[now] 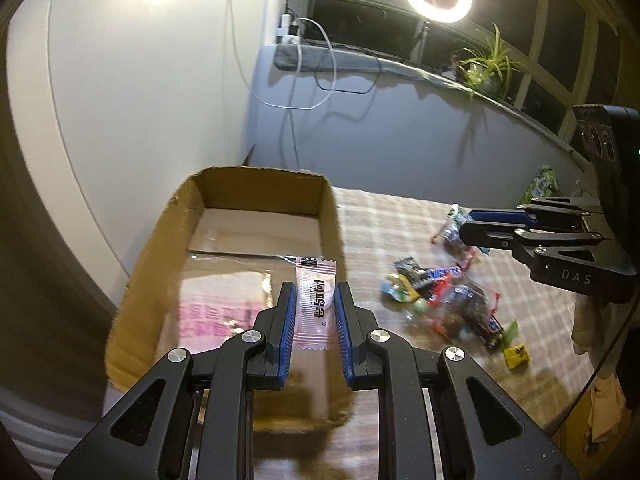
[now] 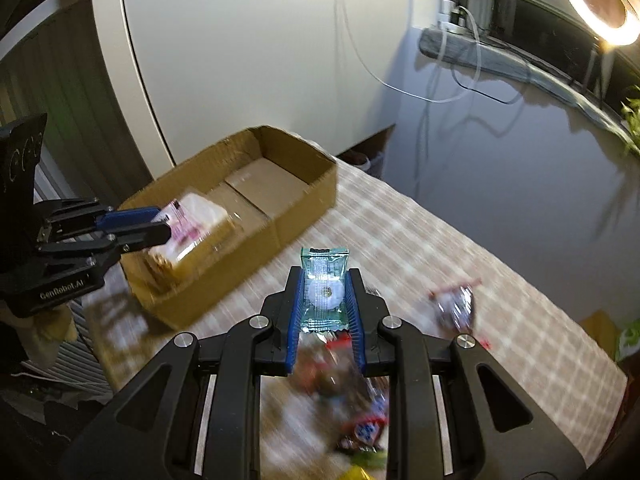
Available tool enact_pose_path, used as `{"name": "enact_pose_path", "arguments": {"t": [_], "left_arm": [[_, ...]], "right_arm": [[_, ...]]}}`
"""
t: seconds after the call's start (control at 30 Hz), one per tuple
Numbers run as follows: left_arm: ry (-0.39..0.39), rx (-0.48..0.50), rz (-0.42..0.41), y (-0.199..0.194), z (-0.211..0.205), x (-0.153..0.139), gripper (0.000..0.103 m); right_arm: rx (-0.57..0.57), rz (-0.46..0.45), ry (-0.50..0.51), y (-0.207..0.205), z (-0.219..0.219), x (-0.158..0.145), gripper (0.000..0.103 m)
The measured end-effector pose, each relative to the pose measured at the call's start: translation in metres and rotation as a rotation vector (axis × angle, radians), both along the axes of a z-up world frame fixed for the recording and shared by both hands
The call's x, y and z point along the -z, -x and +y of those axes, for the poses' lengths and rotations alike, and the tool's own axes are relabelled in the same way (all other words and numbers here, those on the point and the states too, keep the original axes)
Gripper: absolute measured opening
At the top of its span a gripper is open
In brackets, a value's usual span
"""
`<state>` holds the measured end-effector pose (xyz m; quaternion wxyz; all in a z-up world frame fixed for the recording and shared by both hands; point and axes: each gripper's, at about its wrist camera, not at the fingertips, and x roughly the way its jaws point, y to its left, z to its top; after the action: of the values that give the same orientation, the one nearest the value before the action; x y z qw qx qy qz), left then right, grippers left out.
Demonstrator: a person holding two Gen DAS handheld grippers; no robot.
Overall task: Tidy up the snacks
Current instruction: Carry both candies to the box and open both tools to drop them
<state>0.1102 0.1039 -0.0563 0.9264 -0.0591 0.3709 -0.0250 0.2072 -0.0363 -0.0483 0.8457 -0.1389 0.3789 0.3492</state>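
Left gripper [image 1: 316, 304] jaws nearly closed, clamping pink sachet [image 1: 314, 300] – cardboard box [image 1: 326, 216] just beyond tips, ready for drop. Right gripper [image 2: 325, 300] pinched tight on green mint packet [image 2: 323, 292] – loose snack pile [image 2: 360, 420] beneath jaws, awaiting sorting.

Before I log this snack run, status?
Left gripper shut on pink packet. Right gripper shut on green packet. Box path unobstructed.
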Motion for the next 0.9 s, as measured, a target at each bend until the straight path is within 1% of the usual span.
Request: {"name": "enact_pose_path", "arguments": {"t": [0.23, 0.43, 0.63, 0.9], "left_arm": [[0.011, -0.035, 0.008, -0.016, 0.023, 0.006, 0.018], [0.019, -0.056, 0.024, -0.028, 0.033, 0.016, 0.018], [0.034, -0.068, 0.043, -0.035, 0.040, 0.024, 0.018], [0.032, -0.069, 0.051, -0.040, 0.040, 0.024, 0.018]], "right_arm": [[-0.047, 0.024, -0.011, -0.022, 0.043, 0.002, 0.022], [-0.070, 0.051, -0.006, -0.044, 0.076, 0.013, 0.022], [-0.073, 0.077, -0.018, -0.064, 0.098, 0.021, 0.022], [-0.084, 0.107, -0.012, -0.077, 0.116, 0.033, 0.023]]}}
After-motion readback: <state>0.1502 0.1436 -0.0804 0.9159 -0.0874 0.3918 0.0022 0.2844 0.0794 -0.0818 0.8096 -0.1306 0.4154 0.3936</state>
